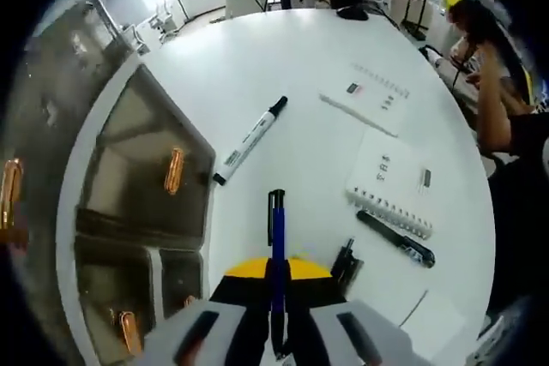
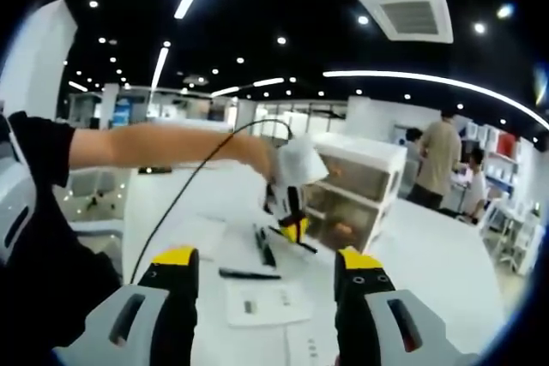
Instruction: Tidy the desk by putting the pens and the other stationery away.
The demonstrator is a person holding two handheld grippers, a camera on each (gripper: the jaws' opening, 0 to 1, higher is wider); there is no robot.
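Observation:
My left gripper [image 1: 276, 279] is shut on a blue pen [image 1: 276, 229], which sticks out forward above the white table [image 1: 300, 57]. A white marker [image 1: 250, 140] lies just ahead, beside the clear drawer organiser [image 1: 137, 169]. To the right lie two white notebooks [image 1: 367, 97] [image 1: 393, 182], a black pen [image 1: 396, 239] and a small black item [image 1: 346, 263]. My right gripper [image 2: 268, 263] hangs open with nothing between its jaws. In its view a hand holds the left gripper [image 2: 294, 231] in front of the drawer organiser [image 2: 356, 186], over black pens [image 2: 264, 246] [image 2: 249, 274].
The organiser's drawers hold orange items [image 1: 174, 169]. A white card [image 1: 433, 315] lies at the table's near right. A person [image 1: 493, 100] sits at the table's right edge. More people [image 2: 442, 160] stand at the back right, with chairs and desks behind.

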